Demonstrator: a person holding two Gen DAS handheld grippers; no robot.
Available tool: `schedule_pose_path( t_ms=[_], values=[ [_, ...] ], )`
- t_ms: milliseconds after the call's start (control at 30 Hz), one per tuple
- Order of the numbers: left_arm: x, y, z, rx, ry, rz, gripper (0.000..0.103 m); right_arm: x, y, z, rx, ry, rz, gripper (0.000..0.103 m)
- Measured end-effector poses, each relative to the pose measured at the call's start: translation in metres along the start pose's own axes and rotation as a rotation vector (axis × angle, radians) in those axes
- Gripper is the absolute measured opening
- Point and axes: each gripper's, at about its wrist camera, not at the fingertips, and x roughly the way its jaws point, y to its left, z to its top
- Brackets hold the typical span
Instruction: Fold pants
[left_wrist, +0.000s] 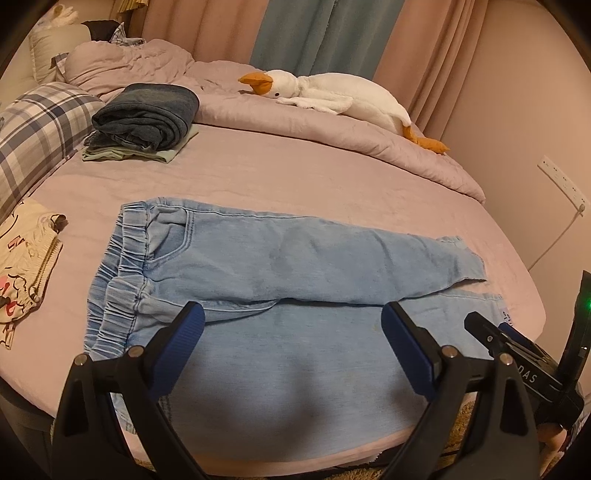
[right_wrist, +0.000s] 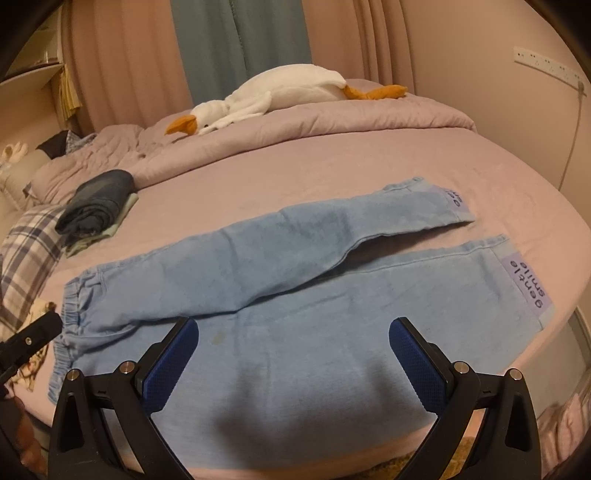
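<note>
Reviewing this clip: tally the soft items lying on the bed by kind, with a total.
Light blue pants: 1
Folded dark jeans: 1
Folded pale green garment: 1
Cream printed garment: 1
Plush goose: 1
Plaid pillow: 1
Total: 6

A home bedroom is showing here. A bed (left_wrist: 332, 177) under a pinkish sheet is filling both views, with a rumpled quilt (left_wrist: 295, 110) lying along its far edge. A white plush goose (left_wrist: 332, 92) is resting on that quilt. A plaid pillow (left_wrist: 33, 129) is sitting at the bed's left edge, and beside it a stack of folded clothes (left_wrist: 147, 118) is waiting. Pink and teal curtains (right_wrist: 221, 44) are hanging behind the bed, and a power strip (right_wrist: 546, 66) is clinging to the wall at the right.
</note>
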Motion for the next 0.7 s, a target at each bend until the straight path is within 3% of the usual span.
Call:
schedule_pose_path(
  t_ms=[167, 700],
  values=[
    [0.0, -0.0007, 0.0, 0.002, -0.001, -0.006, 0.095, 0.0011, -0.0014, -0.0003, 0.014, 0.008, 0.035, 0.103],
    [0.0017, 0.0032, -0.0007, 0.002, 0.012, 0.018, 0.093, 0.0018, -0.0015, -0.0018, 0.006, 0.005, -0.001, 0.103]
  ],
)
